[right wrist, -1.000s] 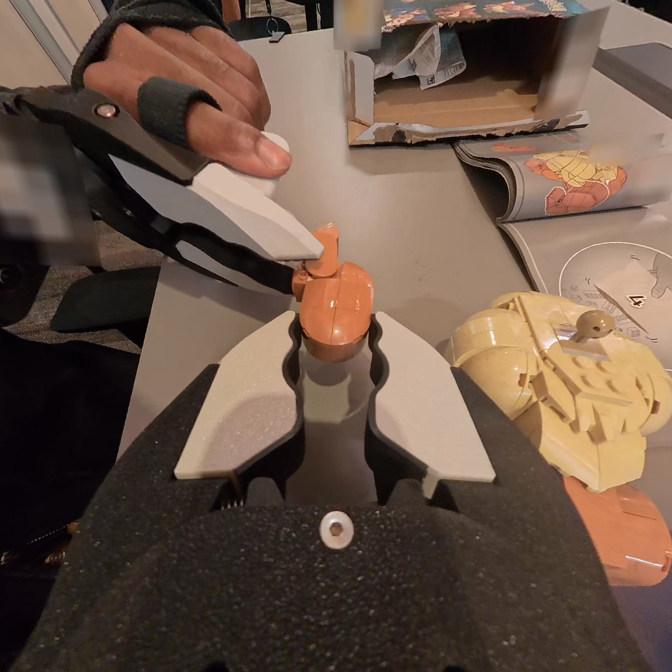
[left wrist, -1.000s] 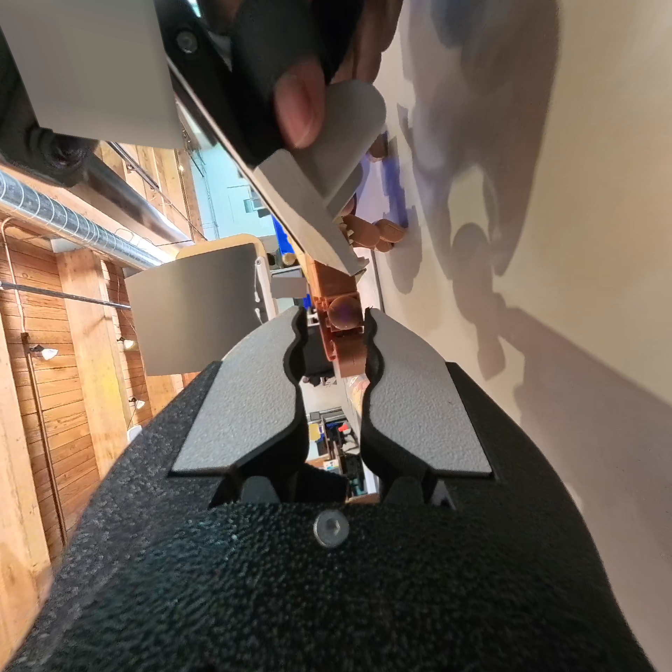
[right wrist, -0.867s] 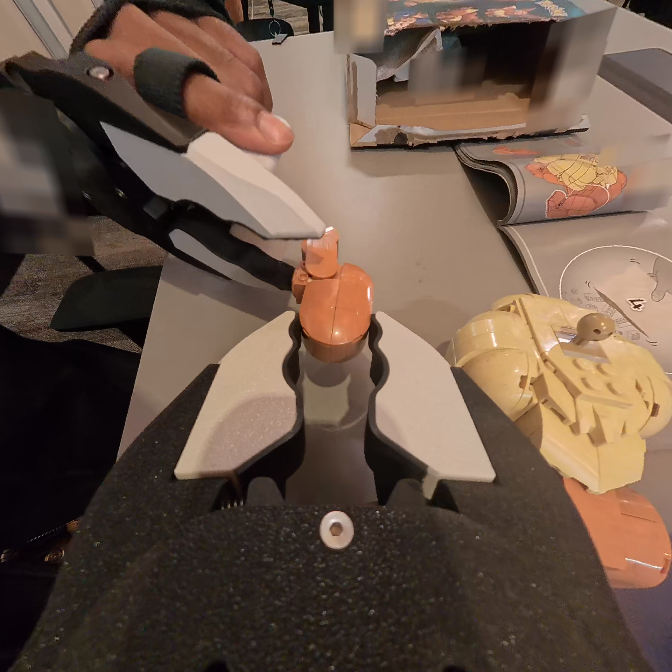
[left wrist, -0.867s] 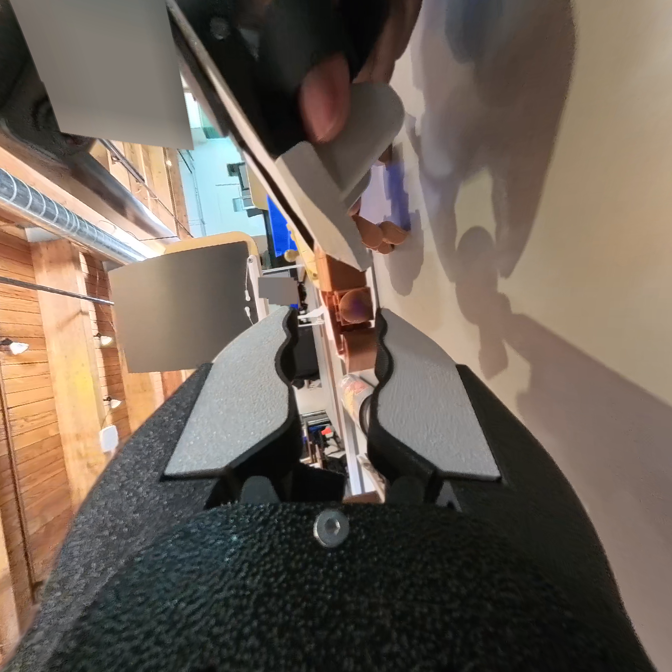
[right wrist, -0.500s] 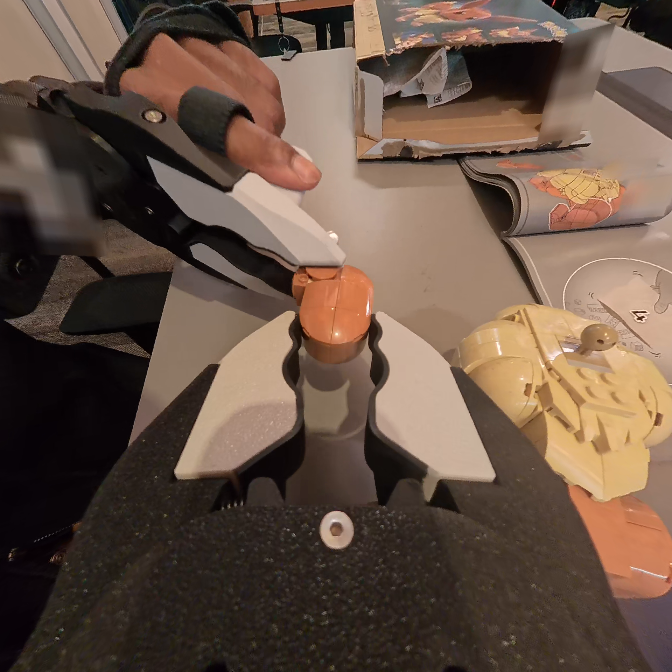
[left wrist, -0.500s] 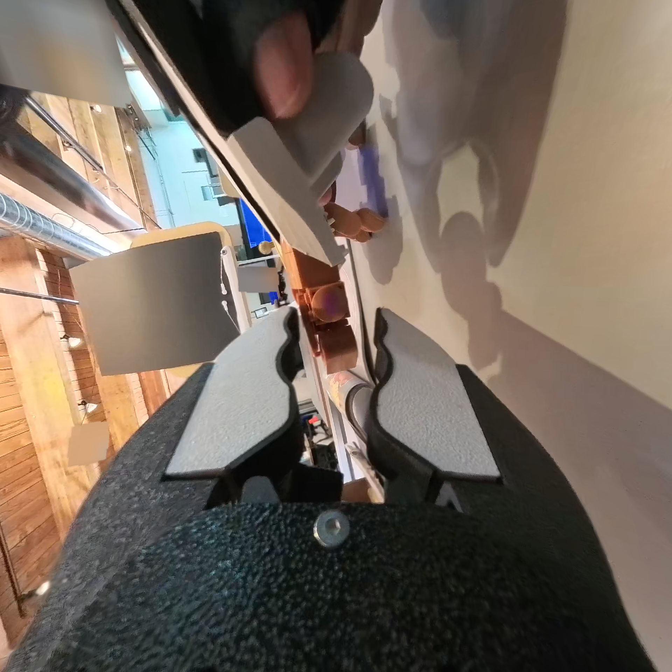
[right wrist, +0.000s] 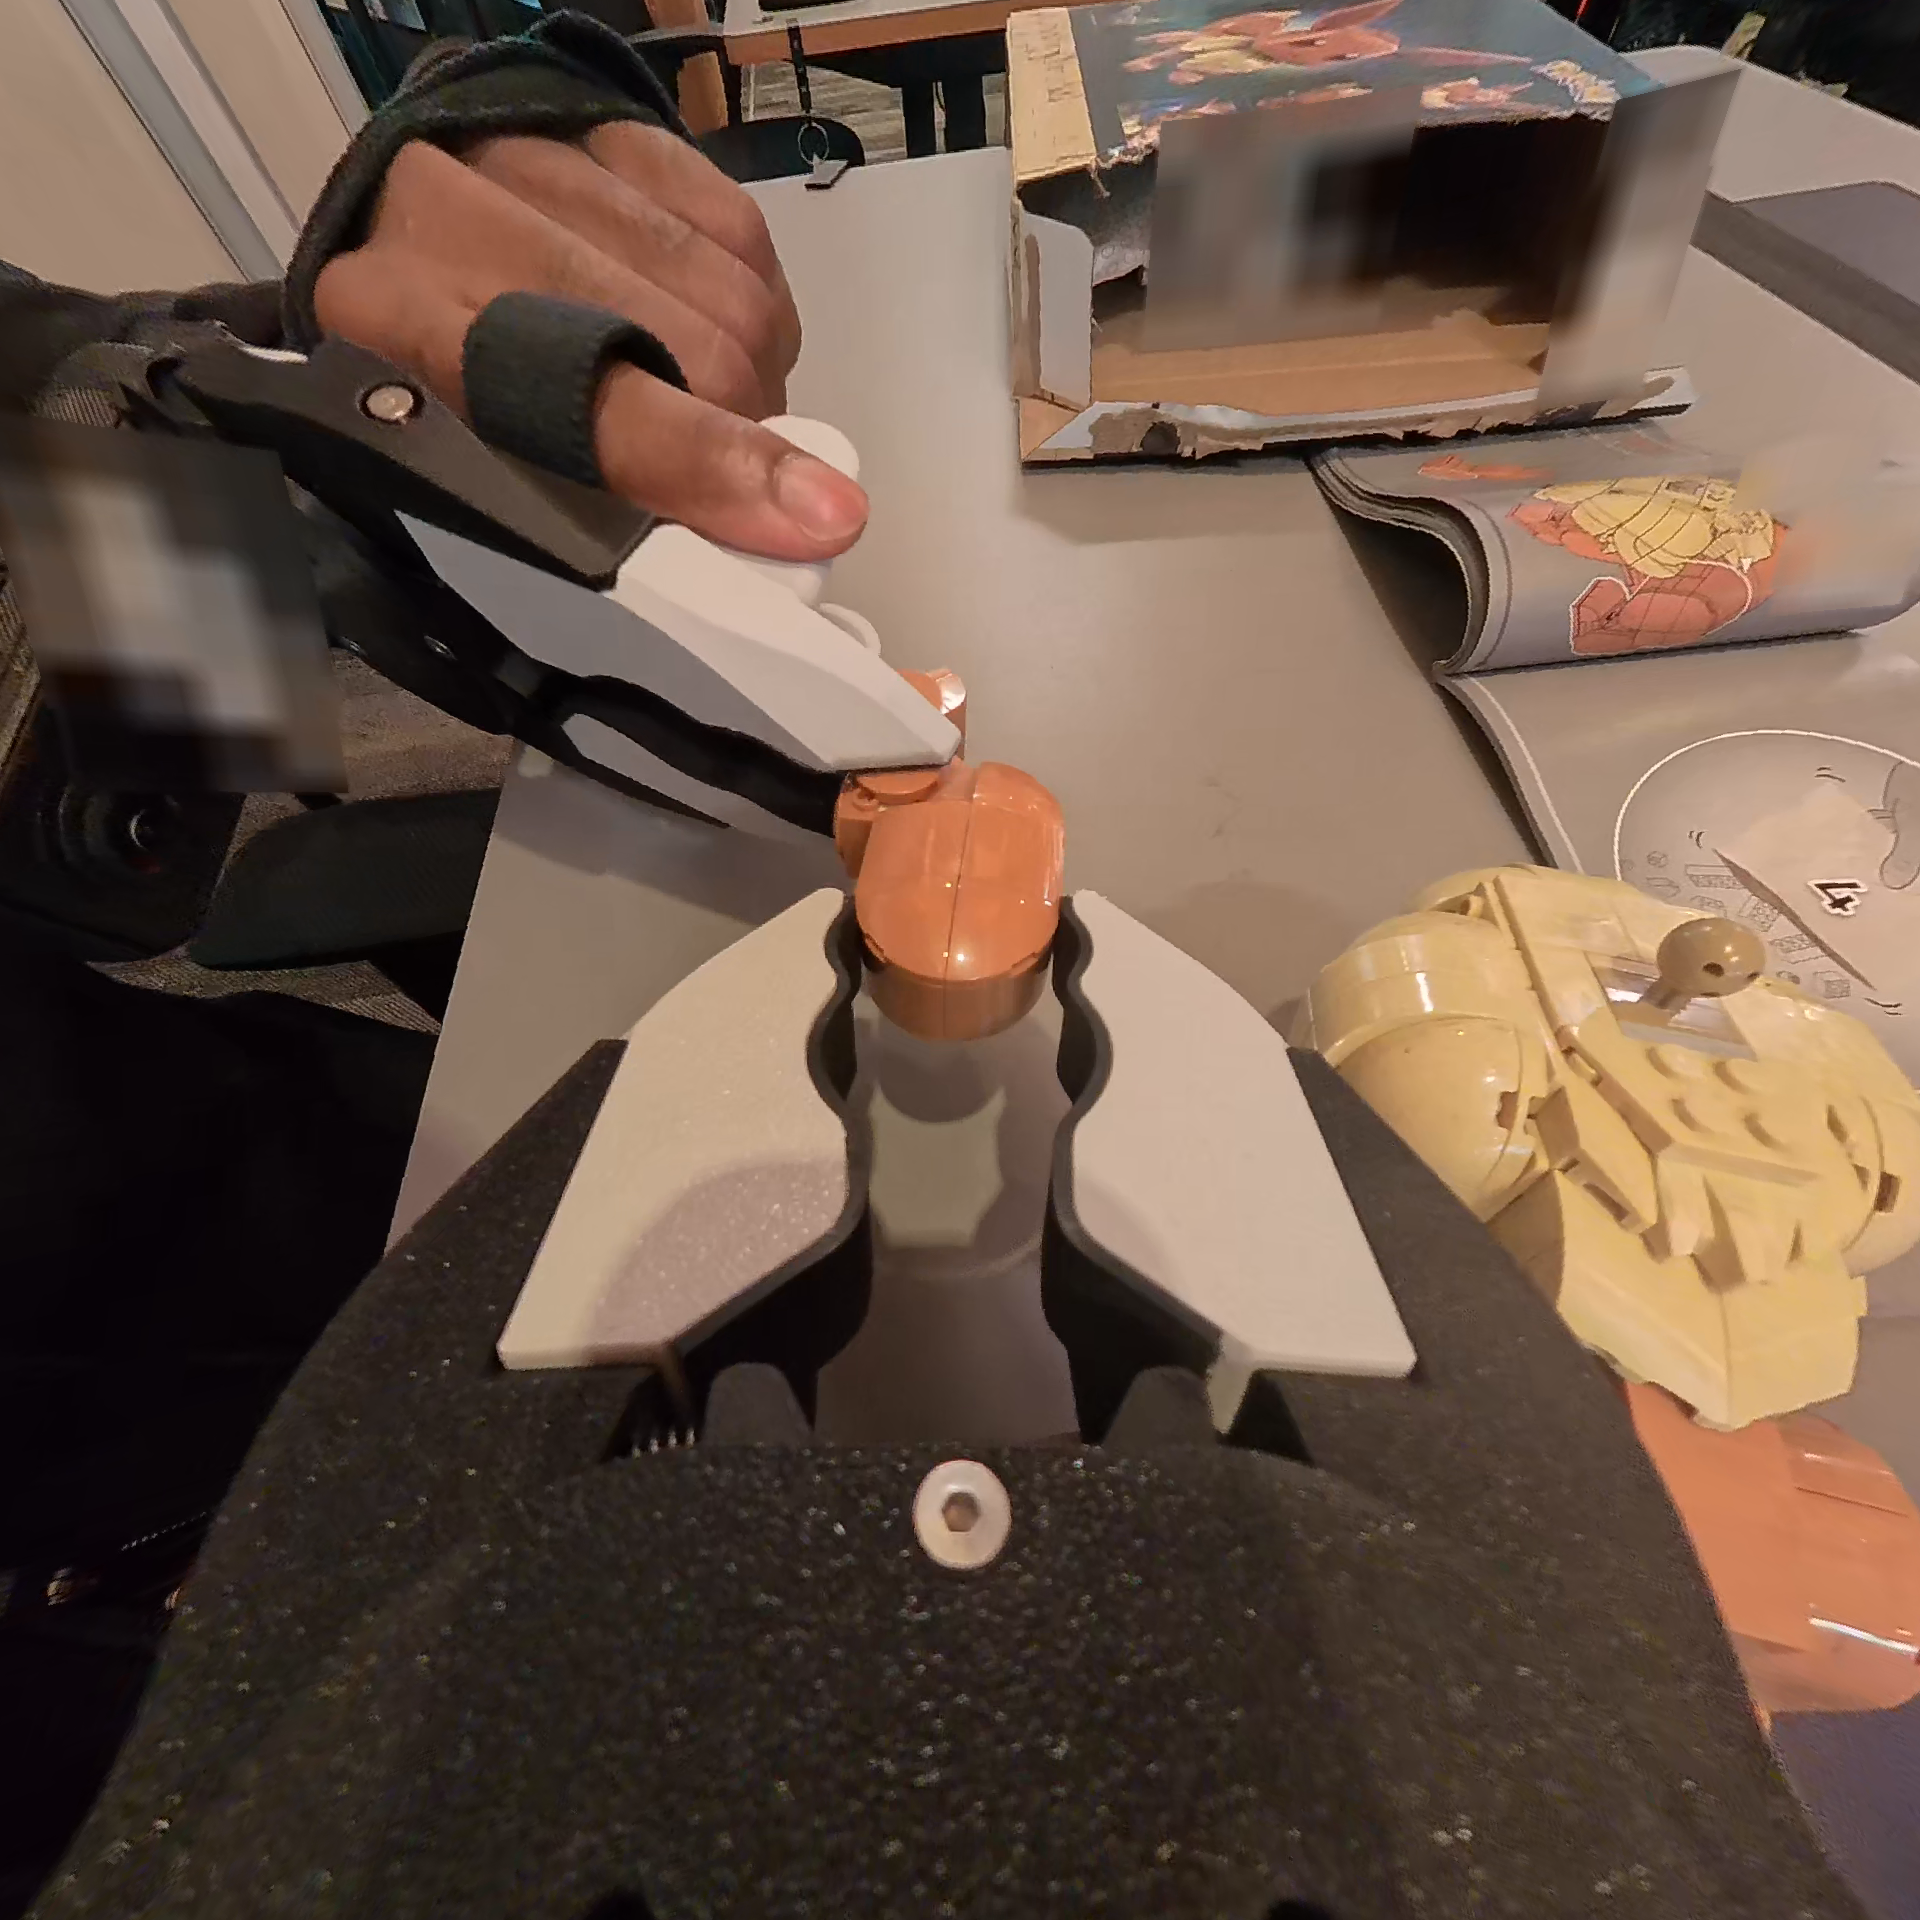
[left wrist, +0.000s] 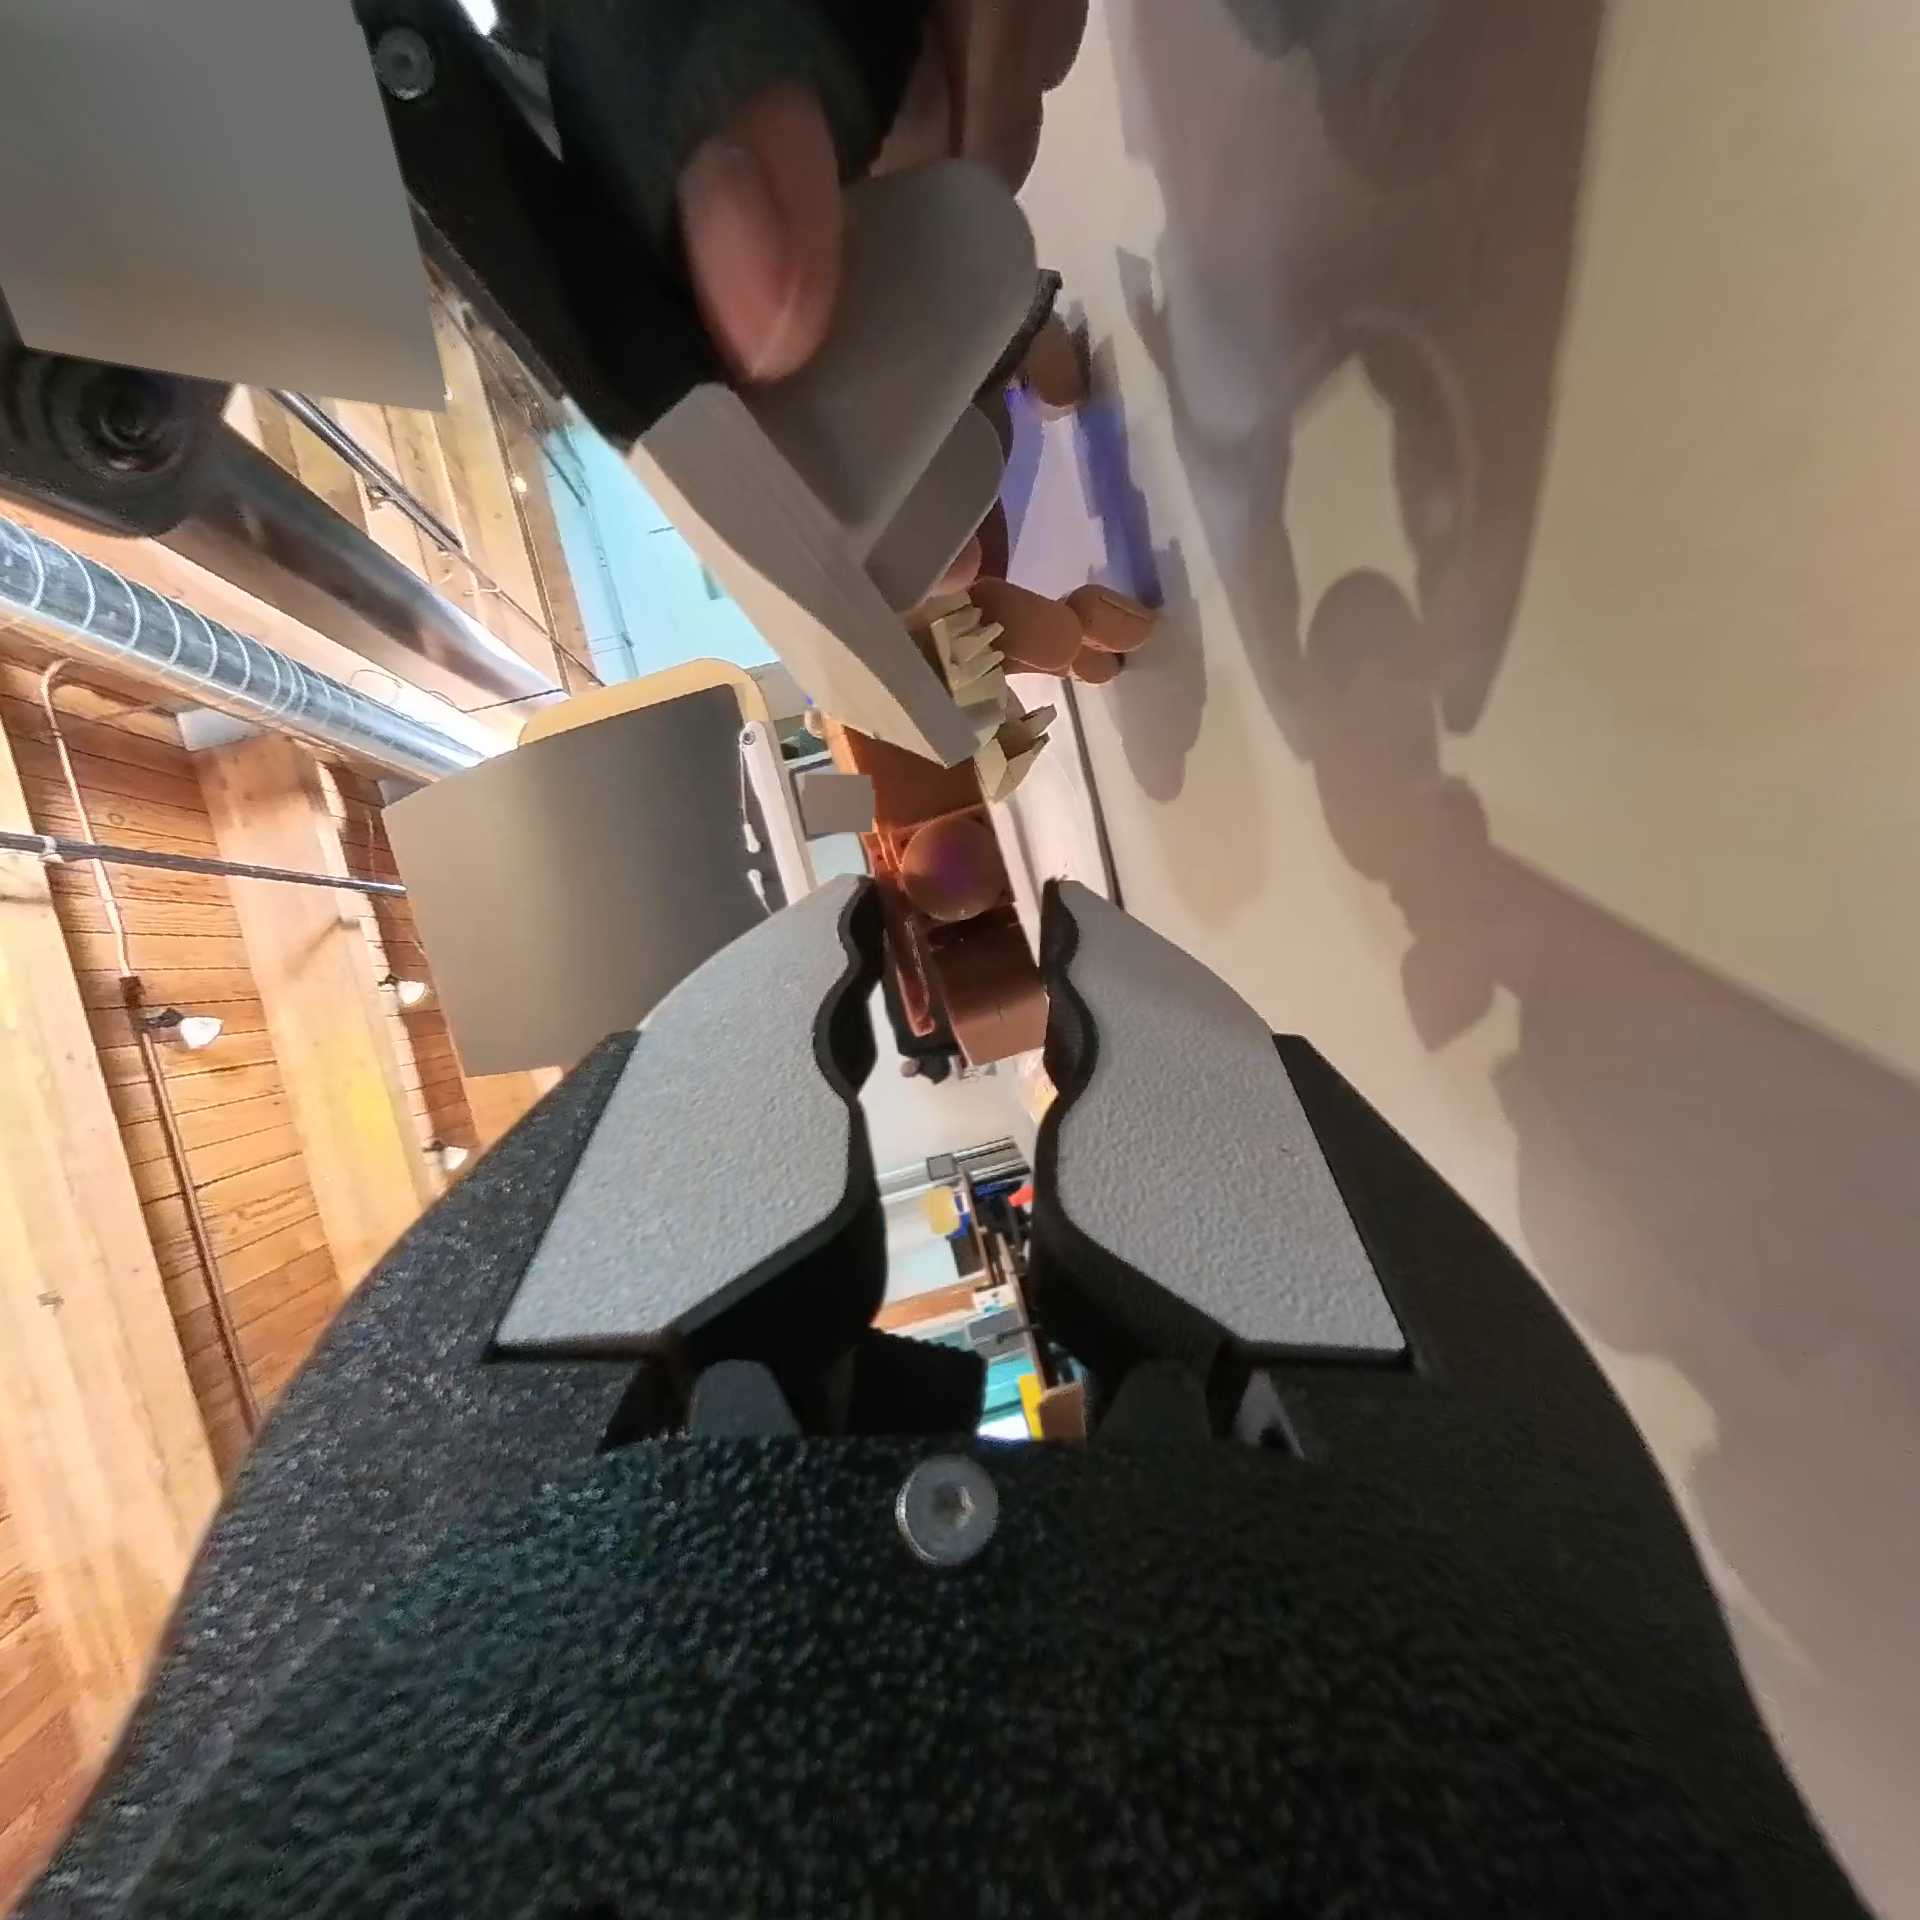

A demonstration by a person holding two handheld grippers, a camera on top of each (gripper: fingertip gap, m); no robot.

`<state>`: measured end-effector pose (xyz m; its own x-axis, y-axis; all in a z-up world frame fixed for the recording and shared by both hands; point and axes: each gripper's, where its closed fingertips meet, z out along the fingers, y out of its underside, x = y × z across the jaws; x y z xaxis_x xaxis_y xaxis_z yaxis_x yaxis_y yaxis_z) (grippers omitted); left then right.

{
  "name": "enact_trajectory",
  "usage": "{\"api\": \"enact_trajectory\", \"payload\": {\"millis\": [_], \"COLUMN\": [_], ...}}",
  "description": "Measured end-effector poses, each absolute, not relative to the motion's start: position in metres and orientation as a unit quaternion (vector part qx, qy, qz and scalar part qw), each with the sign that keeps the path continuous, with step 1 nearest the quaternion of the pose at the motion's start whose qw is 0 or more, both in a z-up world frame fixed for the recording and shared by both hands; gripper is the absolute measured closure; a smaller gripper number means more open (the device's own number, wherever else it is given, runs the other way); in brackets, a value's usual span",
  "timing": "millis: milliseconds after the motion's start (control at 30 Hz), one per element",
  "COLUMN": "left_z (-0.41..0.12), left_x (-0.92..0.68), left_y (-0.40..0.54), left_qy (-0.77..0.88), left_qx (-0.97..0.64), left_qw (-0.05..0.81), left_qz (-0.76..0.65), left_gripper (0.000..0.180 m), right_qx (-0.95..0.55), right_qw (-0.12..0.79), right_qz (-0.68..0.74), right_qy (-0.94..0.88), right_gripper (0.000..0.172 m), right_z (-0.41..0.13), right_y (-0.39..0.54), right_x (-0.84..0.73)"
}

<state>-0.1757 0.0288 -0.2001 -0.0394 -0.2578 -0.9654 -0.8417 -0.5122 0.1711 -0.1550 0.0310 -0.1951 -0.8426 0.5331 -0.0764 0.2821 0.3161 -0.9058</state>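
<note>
In the right wrist view my right gripper (right wrist: pixel 956 914) is shut on a rounded orange-brown brick assembly (right wrist: pixel 961 883) and holds it above the grey table (right wrist: pixel 1195 675). My left gripper (right wrist: pixel 831 717), held by a hand, comes in from the left. Its fingers close from above and below on a small orange part (right wrist: pixel 883 795) at the assembly's far left end. In the left wrist view my left gripper (left wrist: pixel 956 904) has this brown part (left wrist: pixel 987 987) between its pads, with a round knob (left wrist: pixel 951 852) just beyond. The right gripper's finger (left wrist: pixel 862 623) shows above it.
A tan brick model (right wrist: pixel 1610 1122) lies on the table to the right, with an orange piece (right wrist: pixel 1818 1538) beside it. An open booklet (right wrist: pixel 1662 561) and a torn cardboard box (right wrist: pixel 1351 312) lie at the back right. A person's dark sleeve is at the left. My left and right fingertips are right by each other. The right tips stand about 12 cm off the orange piece (right wrist: pixel 1818 1538).
My left gripper's pads opened and lifted slightly off the small orange part, then came together on it once more. My right gripper kept its hold on the assembly and hardly moved.
</note>
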Motion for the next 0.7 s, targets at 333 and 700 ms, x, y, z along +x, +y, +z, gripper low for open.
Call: {"api": "enact_trajectory", "payload": {"millis": [333, 700], "left_z": [-0.1999, -0.1983], "left_x": [-0.175, -0.1712], "left_y": [0.0287, 0.027], "left_qy": [0.438, 0.443], "left_qx": [-0.639, -0.651], "left_qw": [0.244, 0.256], "left_qz": [0.583, 0.561], "left_gripper": [0.152, 0.149], "right_qx": [-0.251, -0.249], "right_qw": [0.123, 0.124], "right_qz": [0.524, 0.528], "right_qy": [-0.805, -0.803], "right_gripper": [0.136, 0.136], "right_z": [-0.1963, -0.1956], "right_y": [0.031, 0.031], "right_x": [-0.1549, -0.1552]}}
